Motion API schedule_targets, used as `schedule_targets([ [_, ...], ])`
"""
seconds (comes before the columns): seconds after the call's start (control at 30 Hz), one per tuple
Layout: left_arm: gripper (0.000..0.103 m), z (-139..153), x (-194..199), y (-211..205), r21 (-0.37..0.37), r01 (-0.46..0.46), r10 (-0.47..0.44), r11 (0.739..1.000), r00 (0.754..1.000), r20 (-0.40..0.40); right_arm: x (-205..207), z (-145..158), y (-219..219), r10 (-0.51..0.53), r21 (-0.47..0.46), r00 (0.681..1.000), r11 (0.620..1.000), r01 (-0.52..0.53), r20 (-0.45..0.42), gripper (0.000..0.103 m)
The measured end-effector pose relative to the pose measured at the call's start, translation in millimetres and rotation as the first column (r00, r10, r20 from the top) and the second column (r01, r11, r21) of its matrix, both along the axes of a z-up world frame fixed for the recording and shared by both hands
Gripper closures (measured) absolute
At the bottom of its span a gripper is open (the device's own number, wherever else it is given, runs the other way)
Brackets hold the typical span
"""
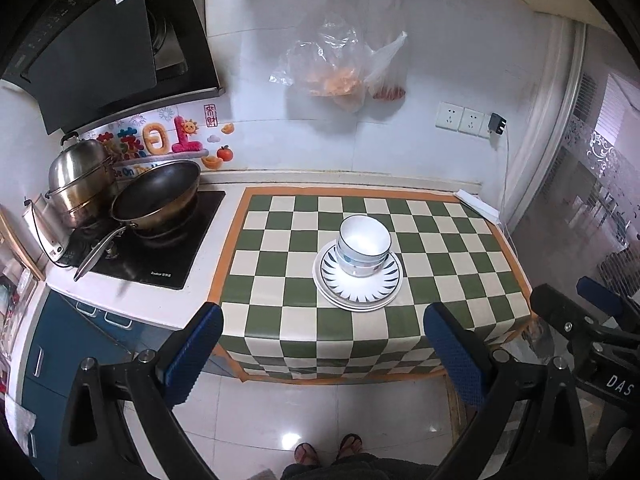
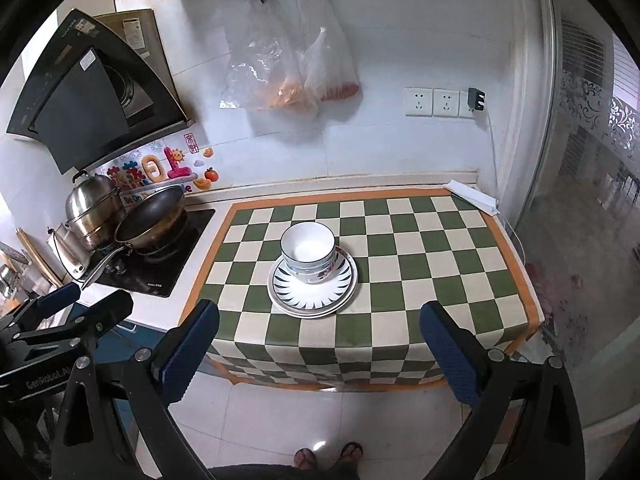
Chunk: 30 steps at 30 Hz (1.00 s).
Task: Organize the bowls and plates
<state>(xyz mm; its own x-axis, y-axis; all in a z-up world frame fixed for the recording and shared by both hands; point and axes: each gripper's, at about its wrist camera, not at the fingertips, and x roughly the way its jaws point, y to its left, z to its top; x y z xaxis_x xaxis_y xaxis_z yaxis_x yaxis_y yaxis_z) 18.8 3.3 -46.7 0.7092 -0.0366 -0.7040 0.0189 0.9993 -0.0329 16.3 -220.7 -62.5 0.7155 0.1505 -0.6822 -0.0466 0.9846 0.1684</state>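
Left wrist view, from the left edge of the frame inward: a steel steamer pot (image 1: 82,178) and a dark wok (image 1: 158,196) sit on a black glass cooktop (image 1: 160,256), smooth metal beside matte non-stick. At centre lies the checkered cloth (image 1: 280,248), green and cream squares with an orange border, draped over the counter's front edge. On it stands the whole of the task's ware in one pile: the plates (image 1: 357,282), round, glazed white with a ring of dark blue leaf strokes, and nested on them the bowls (image 1: 363,246), deep, glossy and white inside with blue banding outside (how many of each cannot be counted exactly). The left gripper (image 1: 322,344) sits low in the frame with its textured blue pads spread wide and nothing between them; at lower right the right gripper's black body shows.

Right wrist view repeats the layout — the stack just left of centre — with the right gripper (image 2: 320,344) likewise spread and empty, well short of the table edge. At far right a frosted glass door (image 2: 592,184) with a floral pattern closes the scene.

Judged from this, the organizing looks complete or nearly so: bowls nested, plates piled, nothing loose on the cloth. At most, the bowls — sitting slightly off-centre on the plates — could be squared up.
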Motion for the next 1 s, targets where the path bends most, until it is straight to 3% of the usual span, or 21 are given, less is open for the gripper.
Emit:
schedule_targets([
  [1.0,0.0,6,2,21,0.001,0.03,-0.03,1.0,1.0,0.01,-3,0,19,-0.057,-0.03,0.998,0.998,0.057,0.005,0.0],
])
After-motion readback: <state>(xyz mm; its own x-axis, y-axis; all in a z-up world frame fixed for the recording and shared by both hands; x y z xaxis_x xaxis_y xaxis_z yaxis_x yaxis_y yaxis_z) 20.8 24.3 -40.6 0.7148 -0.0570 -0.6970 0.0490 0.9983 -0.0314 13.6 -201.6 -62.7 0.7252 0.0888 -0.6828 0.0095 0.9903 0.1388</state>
